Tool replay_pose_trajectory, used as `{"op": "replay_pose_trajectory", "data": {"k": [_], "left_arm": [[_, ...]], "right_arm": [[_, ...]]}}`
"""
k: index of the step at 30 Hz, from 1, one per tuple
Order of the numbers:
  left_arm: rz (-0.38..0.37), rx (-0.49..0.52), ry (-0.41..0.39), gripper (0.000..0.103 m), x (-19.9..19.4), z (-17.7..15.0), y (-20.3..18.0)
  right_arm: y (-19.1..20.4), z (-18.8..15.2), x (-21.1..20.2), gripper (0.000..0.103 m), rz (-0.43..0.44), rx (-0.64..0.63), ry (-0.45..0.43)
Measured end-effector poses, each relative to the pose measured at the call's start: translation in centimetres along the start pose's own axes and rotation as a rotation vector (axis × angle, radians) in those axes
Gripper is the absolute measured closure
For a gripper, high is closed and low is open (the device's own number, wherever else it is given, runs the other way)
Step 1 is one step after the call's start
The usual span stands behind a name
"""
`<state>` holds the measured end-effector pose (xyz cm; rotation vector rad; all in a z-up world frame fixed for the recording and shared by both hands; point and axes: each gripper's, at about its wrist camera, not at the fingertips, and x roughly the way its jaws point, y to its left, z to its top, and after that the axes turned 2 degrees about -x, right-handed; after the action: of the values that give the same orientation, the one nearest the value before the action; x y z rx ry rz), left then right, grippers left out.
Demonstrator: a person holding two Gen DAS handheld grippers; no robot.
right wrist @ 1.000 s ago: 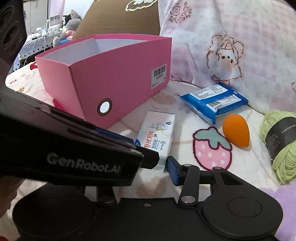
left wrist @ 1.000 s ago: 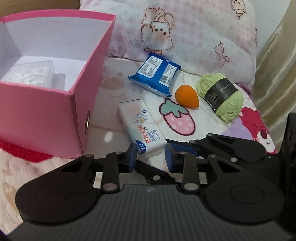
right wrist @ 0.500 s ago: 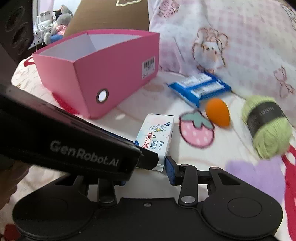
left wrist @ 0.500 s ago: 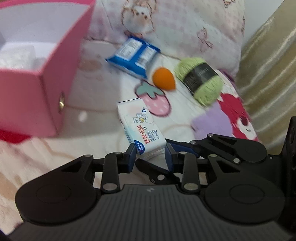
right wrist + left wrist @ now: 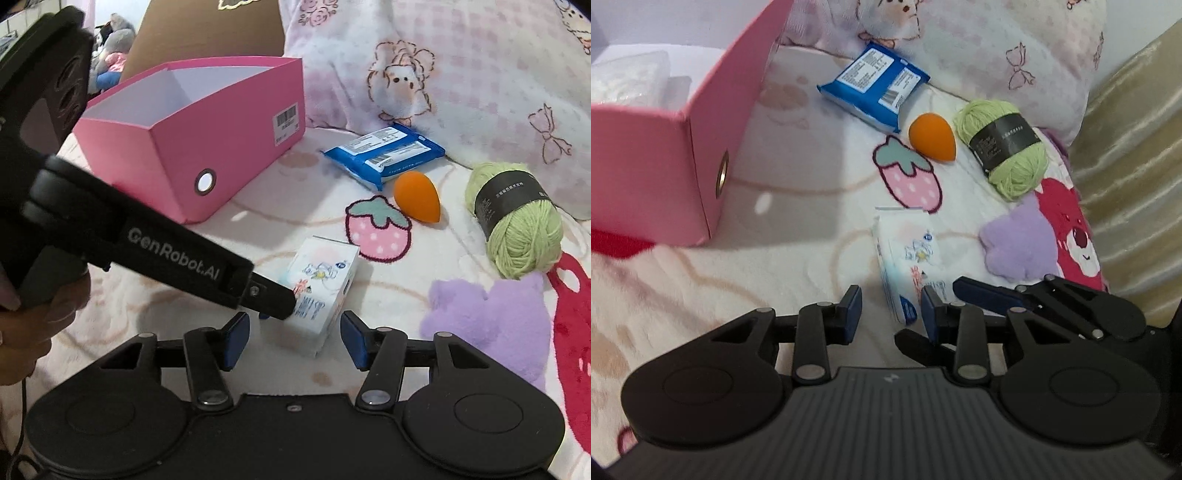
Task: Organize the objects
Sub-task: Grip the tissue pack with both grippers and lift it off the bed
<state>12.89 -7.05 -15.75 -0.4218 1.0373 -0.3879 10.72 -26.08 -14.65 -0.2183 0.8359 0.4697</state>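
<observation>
Tissues in a white, cartoon-printed soft packet with a blue end (image 5: 908,266) lying on the cream plush blanket (image 5: 798,236), toward its near edge and just short of the pink strawberry print (image 5: 910,173). Sitting between the blue-padded fingers of the left gripper (image 5: 891,317), close against the right-hand pad and leaving a clear gap to the left-hand one; jaws standing apart, not clamping the packet. From the right wrist view, one black fingertip of that gripper pressing against the packet's near left corner. Right gripper (image 5: 295,341) hovering just behind the packet, spread wider than it, both pads clear of its sides and gripping nothing.

Farther back on the blanket, lying in a loose row toward the far edge: blue plastic wipes packet with white labels (image 5: 873,90), orange teardrop makeup sponge (image 5: 932,137) just beside it, and light green yarn ball with a dark paper band (image 5: 1004,147) nearest the right edge. Pink cardboard box with a metal-ringed hole (image 5: 646,166) standing open at the left side, holding a clear-wrapped white bundle (image 5: 628,79). Pale pink checked pillow (image 5: 997,44) leaning along the far edge, shiny gold fabric (image 5: 1126,166) hanging past the right edge.
</observation>
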Motion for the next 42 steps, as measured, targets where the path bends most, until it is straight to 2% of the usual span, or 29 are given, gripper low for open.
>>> {"op": "replay_pose_trajectory", "data": {"k": [5, 10, 15, 27, 31, 34, 42], "left_arm": [[-0.007, 0.012, -0.050, 0.081, 0.7, 0.7, -0.4], [0.014, 0.021, -0.064, 0.082, 1.4, 0.3, -0.9], [0.031, 0.027, -0.073, 0.081, 1.5, 0.0, -1.2], [0.055, 0.048, -0.031, 0.080, -1.1, -0.6, -3.1], [0.058, 0.039, 0.002, 0.080, -2.0, -0.6, -3.5], [0.054, 0.012, 0.061, 0.080, -3.0, -0.6, -3.6], [0.055, -0.006, 0.047, 0.080, -6.9, -1.1, -4.3]], "right_arm": [[0.1, 0.3, 0.9, 0.051, -0.007, 0.002, -0.006], [-0.5, 0.1, 1.7, 0.050, -0.009, 0.066, 0.000], [0.1, 0.0, 2.3, 0.050, -0.041, 0.038, -0.005], [1.0, 0.1, -0.6, 0.052, -0.017, 0.030, -0.008], [1.1, 0.0, -1.8, 0.053, 0.003, 0.059, -0.003], [1.3, 0.1, -2.8, 0.054, 0.028, 0.065, 0.006], [2.9, 1.1, -6.0, 0.054, 0.058, 0.036, -0.006]]}}
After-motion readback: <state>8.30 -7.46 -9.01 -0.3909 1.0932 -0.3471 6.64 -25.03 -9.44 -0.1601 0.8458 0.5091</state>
